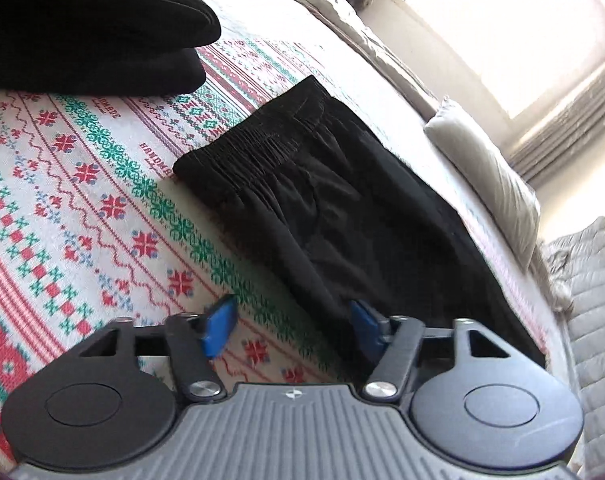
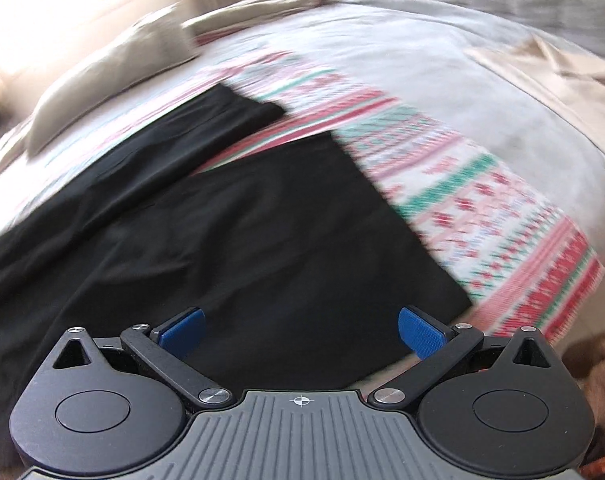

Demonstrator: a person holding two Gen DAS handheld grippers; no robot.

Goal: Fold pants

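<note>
Item 1, upper left of the left wrist view: a stack of folded dark garments point(image 1: 90, 28), resting on the patterned blanket point(image 1: 62, 184) that covers the bed. I leave it alone.

Item 2, centre of the same view: the black pants point(image 1: 310, 200), laid flat on the blanket, gathered waistband toward the upper middle of the frame, fabric running down toward the lower right. To the right of them, a grey pillow point(image 1: 490, 184) at the bed's edge.

Item 3, bottom of that view: my left gripper point(image 1: 290, 326), jaws spread apart, nothing between them. Its left blue pad sits over bare blanket, its right pad over the pants' near edge; I cannot tell whether it touches cloth.

Item 4, right wrist view, left to centre: the same pants point(image 2: 242, 240), two legs spread in a shallow V, the farther leg's hem point(image 2: 254, 110) at upper centre, the nearer hem at centre right. The picture is motion-blurred, so fine creases are unreadable.

Item 5, bottom of that view: my right gripper point(image 2: 300, 330), jaws wide apart and empty, over the nearer leg.

Handling note, my judgement: the step in hand is taking hold to lay one leg over the other. I would pinch the outer seam edge at both ends, waistband side with the left, hem side with the right, catching both layers, then lift low and level so the cloth carries over without dragging the blanket or bunching.
</note>
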